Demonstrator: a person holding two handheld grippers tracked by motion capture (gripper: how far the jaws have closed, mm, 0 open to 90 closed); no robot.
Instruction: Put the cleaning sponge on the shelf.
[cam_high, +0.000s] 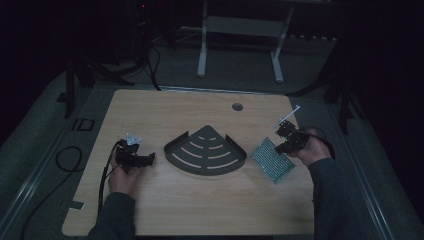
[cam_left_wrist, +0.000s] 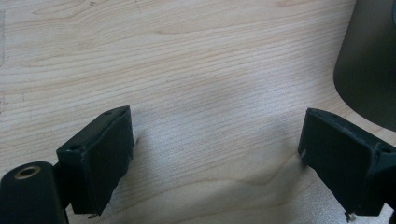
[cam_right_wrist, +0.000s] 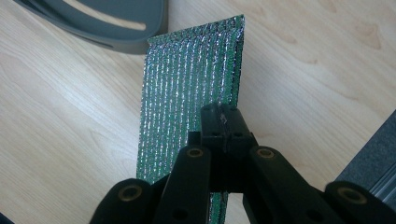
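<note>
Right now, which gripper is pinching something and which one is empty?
The right gripper pinches the sparkly green scrubbing pad. The left gripper is empty, its jaws wide apart over bare table.

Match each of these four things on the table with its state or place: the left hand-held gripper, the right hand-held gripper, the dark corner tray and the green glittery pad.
Things:
1. left hand-held gripper
2. right hand-held gripper
3. corner tray
4. green glittery pad

States or places:
A. lies in the middle of the table, between both hands
B. jaws wide apart over bare wood
C. pinched at one edge, right of the tray in the high view
D. jaws shut on something thin

Pairs: 1-B, 2-D, 3-A, 4-C
</note>
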